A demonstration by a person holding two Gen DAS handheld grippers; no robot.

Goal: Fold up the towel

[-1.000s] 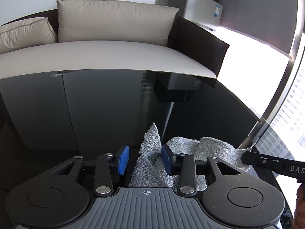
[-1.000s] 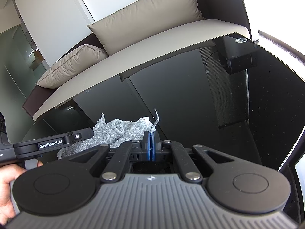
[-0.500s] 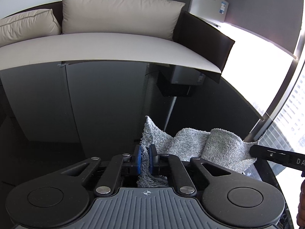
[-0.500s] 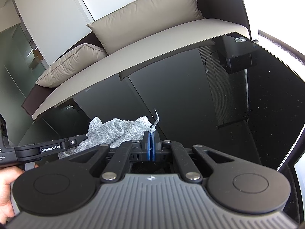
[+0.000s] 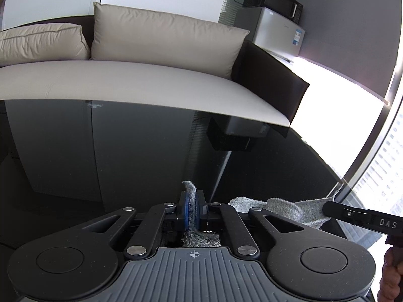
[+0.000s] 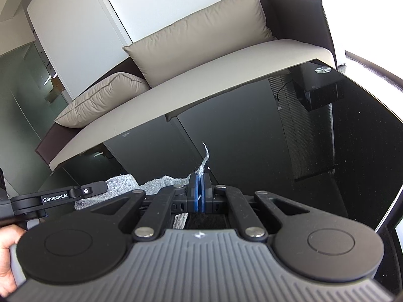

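Note:
A grey terry towel (image 5: pixel 284 207) hangs bunched between my two grippers above the glossy black table (image 5: pixel 126 156). My left gripper (image 5: pixel 192 202) is shut on one corner of it, and a tuft of cloth pokes up past the blue pads. In the right wrist view the towel (image 6: pixel 161 182) stretches off to the left, and my right gripper (image 6: pixel 200 191) is shut on another corner, with a thin thread sticking up above the pads. The other gripper's black arm shows at the edge of each view; the towel's lower part is hidden behind the gripper bodies.
A beige sofa (image 5: pixel 151 85) with two cushions runs along the table's far edge. A dark box (image 6: pixel 318 93) stands at the table's far right corner. A bright window lies to the right, and a hand (image 6: pixel 7 259) grips the left handle.
My left gripper went from open around the towel's corner to shut on it, then lifted it off the table. The towel now hangs stretched between both grippers. The right gripper stayed shut.

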